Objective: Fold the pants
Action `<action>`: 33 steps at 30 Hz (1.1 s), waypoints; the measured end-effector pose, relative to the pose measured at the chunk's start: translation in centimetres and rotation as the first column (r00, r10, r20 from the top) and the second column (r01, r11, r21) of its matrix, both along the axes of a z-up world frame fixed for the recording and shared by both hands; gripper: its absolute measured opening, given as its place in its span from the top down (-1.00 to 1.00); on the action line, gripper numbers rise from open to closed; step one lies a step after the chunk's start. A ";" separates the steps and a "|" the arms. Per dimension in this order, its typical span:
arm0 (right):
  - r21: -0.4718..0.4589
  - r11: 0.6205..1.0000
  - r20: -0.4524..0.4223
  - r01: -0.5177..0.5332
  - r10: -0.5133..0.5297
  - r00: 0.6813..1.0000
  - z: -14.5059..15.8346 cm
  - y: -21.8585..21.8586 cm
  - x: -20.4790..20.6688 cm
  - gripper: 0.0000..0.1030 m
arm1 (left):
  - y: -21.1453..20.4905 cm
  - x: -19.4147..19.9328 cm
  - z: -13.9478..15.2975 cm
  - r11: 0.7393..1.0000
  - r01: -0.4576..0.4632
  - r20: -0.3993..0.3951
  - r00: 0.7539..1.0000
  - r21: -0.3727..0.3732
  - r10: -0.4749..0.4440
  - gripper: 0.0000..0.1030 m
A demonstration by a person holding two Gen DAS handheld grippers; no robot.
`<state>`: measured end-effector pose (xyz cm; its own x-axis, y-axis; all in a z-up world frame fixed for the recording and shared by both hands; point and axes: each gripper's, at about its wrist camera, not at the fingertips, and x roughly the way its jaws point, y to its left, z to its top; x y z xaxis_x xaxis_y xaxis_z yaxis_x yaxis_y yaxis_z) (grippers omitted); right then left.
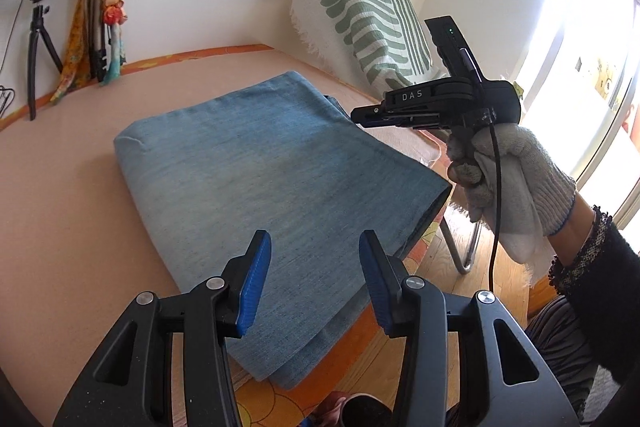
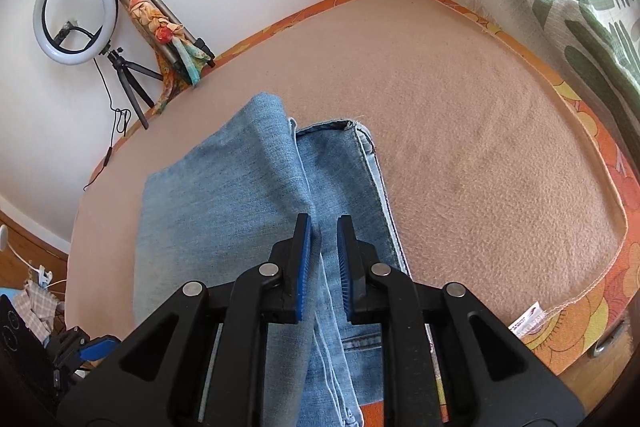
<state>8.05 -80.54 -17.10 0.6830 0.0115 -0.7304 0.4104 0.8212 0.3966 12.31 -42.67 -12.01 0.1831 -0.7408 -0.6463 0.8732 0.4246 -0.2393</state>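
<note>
A bed [image 2: 480, 155] is carrying everything, under a peach blanket [image 1: 80, 227] lying over an orange flowered sheet [image 2: 600, 315]. Folded jeans [image 1: 276, 179] are lying flat on the blanket, and a green-striped pillow [image 1: 360, 7] is leaning at the far corner.

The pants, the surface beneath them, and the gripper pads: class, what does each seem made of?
Pants: faded blue denim, matte, with visible weave and stitched seams. Surface: peach fleece-like blanket, fuzzy nap. Left gripper pads: blue ribbed, probably rubber or soft plastic.
</note>
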 end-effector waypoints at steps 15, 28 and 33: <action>-0.112 0.988 -0.044 -0.103 0.099 0.994 0.5 2.8 -0.9 -0.53 | 4.2 5.4 -1.2 0.976 -0.219 -0.196 0.956 0.014 0.217 -0.20; 0.065 0.987 -0.031 -0.149 0.152 0.988 -3.9 -2.1 1.0 -0.58 | 2.6 9.6 -4.5 0.963 -0.265 -0.371 0.890 0.049 0.264 -0.20; 0.204 0.953 0.071 -0.222 0.212 0.975 -5.1 -3.4 0.6 -0.63 | 1.7 10.1 -5.0 0.964 -0.261 -0.397 0.880 0.052 0.260 -0.20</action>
